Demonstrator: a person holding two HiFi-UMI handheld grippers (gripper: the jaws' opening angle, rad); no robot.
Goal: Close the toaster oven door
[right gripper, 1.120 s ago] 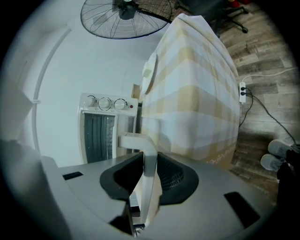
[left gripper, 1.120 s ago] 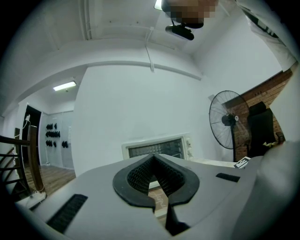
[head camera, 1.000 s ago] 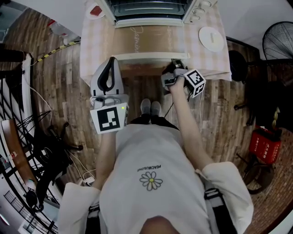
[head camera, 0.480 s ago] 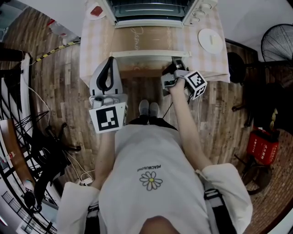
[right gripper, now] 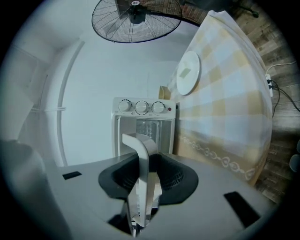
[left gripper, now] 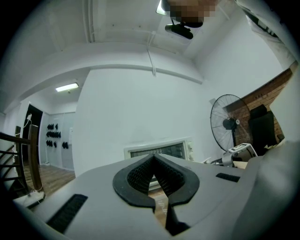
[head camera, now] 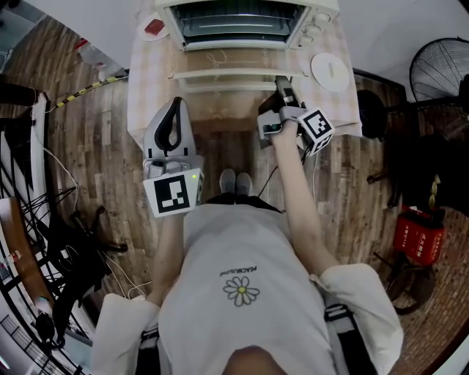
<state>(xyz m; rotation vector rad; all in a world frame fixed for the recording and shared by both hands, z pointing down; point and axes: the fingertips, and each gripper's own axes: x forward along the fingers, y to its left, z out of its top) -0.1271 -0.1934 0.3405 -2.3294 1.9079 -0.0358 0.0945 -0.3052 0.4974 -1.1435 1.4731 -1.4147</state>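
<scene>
**Closing the toaster oven door, mid-swing.** The toaster oven [head camera: 234, 18] stands at the far edge of the bench [head camera: 150, 80], which is covered with a checked cloth. A white plate [head camera: 330, 71] lies to the oven's right.

The oven door [head camera: 234, 61] is hinged along its lower edge. It sits tilted partway up, neither flat nor shut, so the cavity and its wire rack remain exposed above it.

The right gripper [head camera: 282, 83] is at the right end of the door handle [right gripper: 143, 159]. Its fingers [right gripper: 171, 176] have just been opening, yet the metal bar of the handle stands between them and both pads appear to bear on it. The three control knobs [right gripper: 141, 107] show beyond, in the right gripper view.

The left gripper [head camera: 174, 106] hangs short of the bench edge, well apart from the oven. Its fingers [left gripper: 136, 176] are together at the tips, with nothing between them.

By this showing the task is roughly half done: the door is lifted off its open rest but has not met the oven front. What is left is to carry the handle up and toward the cavity until the door seats, then let go of the handle.
</scene>
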